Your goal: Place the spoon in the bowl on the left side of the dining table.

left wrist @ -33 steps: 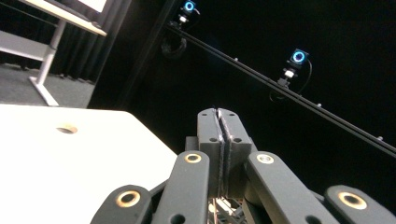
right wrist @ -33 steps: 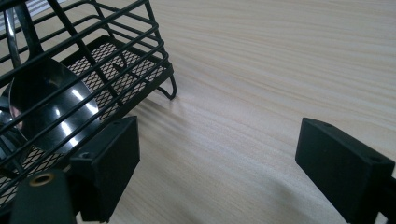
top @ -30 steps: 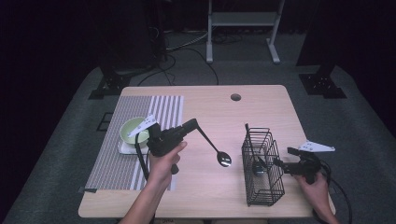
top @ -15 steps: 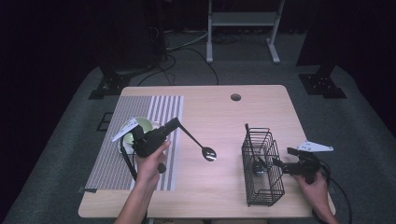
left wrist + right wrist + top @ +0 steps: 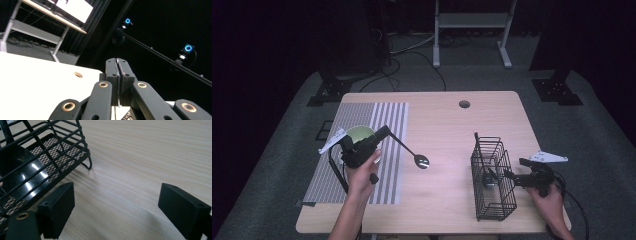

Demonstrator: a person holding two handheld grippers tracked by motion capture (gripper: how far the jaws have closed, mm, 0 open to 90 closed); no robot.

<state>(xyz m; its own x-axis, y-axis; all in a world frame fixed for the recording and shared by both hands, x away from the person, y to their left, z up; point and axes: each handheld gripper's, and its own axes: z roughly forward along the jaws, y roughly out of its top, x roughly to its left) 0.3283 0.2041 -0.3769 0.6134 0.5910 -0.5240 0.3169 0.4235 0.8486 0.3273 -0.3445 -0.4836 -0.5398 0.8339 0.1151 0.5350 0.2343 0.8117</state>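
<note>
Holding a long black ladle point(image 5: 408, 149) by its handle end, the left gripper point(image 5: 382, 134) carries it above the tabletop point(image 5: 447, 120); bowl at 4 o'clock of the hand, over the striped mat point(image 5: 362, 115) edge. Judged light, rigid, smooth and slippery; best gripped mid-handle.

Left gripper view: fingers point(image 5: 111, 75) pressed together, the handle between them hidden.

Right gripper view: fingers point(image 5: 60, 205) spread wide, empty, beside the wire utensil basket point(image 5: 37, 152) at 10 o'clock, a second ladle inside it.
</note>
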